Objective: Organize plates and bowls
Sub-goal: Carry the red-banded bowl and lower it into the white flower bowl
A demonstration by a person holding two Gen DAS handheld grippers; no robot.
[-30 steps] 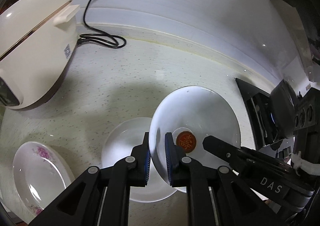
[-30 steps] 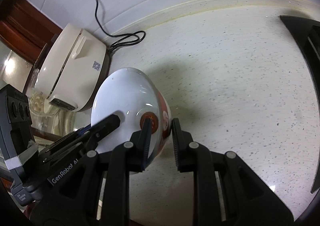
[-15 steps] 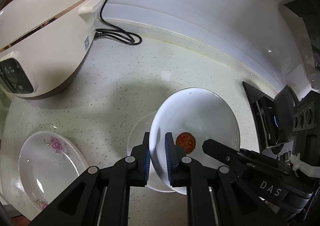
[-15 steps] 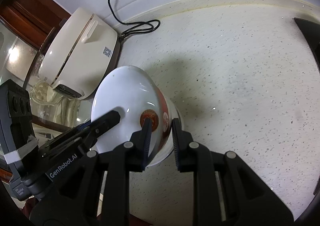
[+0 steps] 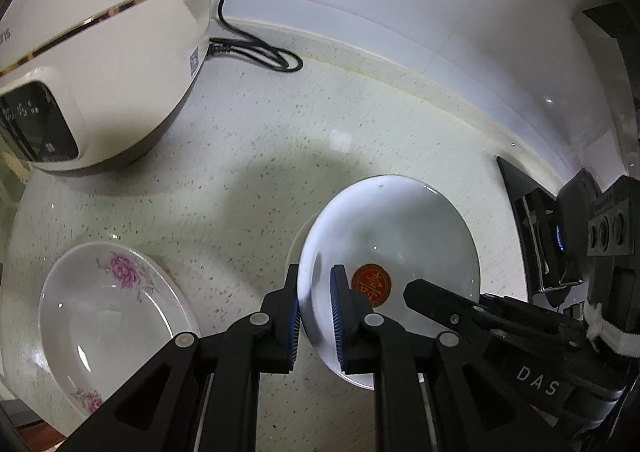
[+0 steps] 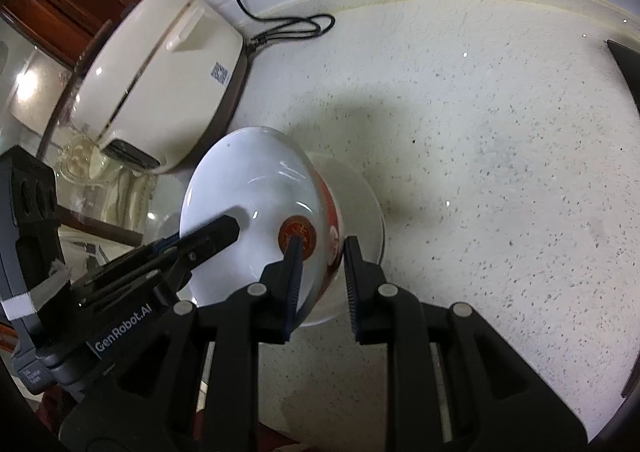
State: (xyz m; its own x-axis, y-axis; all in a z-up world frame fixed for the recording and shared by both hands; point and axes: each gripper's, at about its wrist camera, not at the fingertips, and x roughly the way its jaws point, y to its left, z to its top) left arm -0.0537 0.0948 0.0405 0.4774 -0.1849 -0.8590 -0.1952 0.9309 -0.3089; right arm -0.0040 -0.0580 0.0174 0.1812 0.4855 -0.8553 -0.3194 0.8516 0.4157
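White porcelain bowl (image 5: 400, 236) w/ one red-gold medallion inside sits mid-frame in the left wrist view, clamped at its near rim by the left gripper (image 5: 314, 312): one pad outside the wall, one inside, gap narrow. It hangs tilted over a second white dish (image 5: 298, 232), of which only a sliver shows behind. One flowered plate (image 5: 104, 316) lies flat on the speckled countertop (image 5: 248, 155), lower left, apart from the bowl. One cream rice cooker (image 5: 100, 43) upper left, one black cord (image 5: 256, 47) coiled beside it. Right gripper (image 5: 440, 300) reaches onto the bowl's far rim.

Right wrist view: same bowl (image 6: 248, 195), red band on its outside, rim pinched between the right gripper (image 6: 320, 268) fingers, narrow gap. White dish (image 6: 360, 203) under it, resting on counter (image 6: 500, 131). Left gripper (image 6: 216, 232) bites the opposite rim. Cooker (image 6: 160, 67) & cord (image 6: 292, 27) upper left. So: 2 grippers on 1 bowl.
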